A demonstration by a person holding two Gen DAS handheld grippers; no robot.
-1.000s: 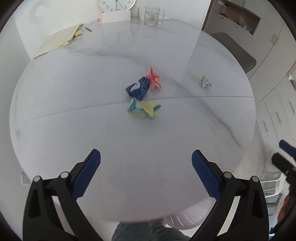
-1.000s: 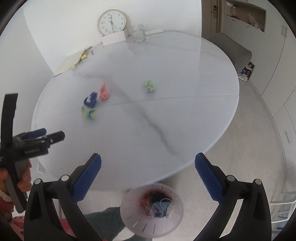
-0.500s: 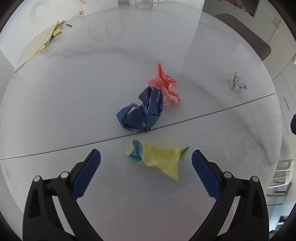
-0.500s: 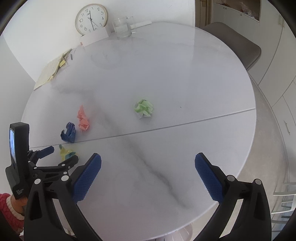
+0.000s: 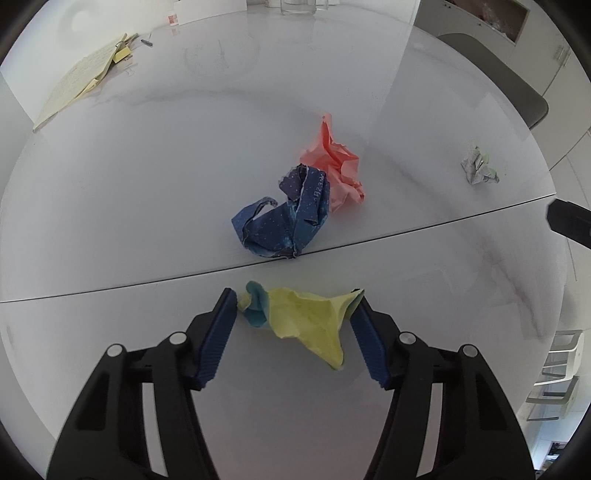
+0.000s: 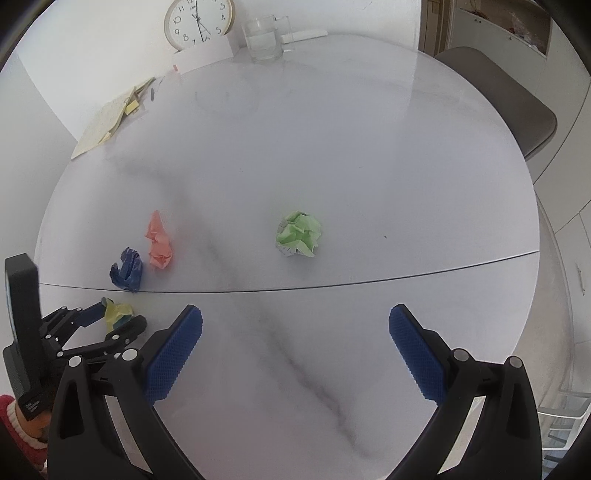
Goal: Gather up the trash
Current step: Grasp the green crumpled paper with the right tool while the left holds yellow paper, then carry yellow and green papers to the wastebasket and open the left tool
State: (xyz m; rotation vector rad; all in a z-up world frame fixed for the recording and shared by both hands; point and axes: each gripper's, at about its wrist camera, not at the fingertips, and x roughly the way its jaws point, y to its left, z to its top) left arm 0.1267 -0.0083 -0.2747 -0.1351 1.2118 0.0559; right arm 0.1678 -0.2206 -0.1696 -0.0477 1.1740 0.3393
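Note:
My left gripper (image 5: 293, 325) is closed on a crumpled yellow-and-blue paper (image 5: 306, 317) lying on the round white table (image 5: 147, 166); both pads touch the paper's ends. It also shows in the right wrist view (image 6: 116, 314). Beyond it lie a dark blue paper wad (image 5: 288, 221) and a pink wad (image 5: 336, 166), touching each other. A green wad (image 6: 299, 234) lies further right, ahead of my right gripper (image 6: 295, 332), which is open and empty above the table.
A notepad (image 6: 107, 125), a pen, a clock (image 6: 199, 22), a white card and a glass (image 6: 264, 38) stand at the table's far edge. A grey chair (image 6: 509, 103) is at the right. A seam crosses the tabletop.
My left gripper moved forward and down to the yellow-and-blue paper and its jaws closed onto it. My right gripper moved forward over the table toward the green wad.

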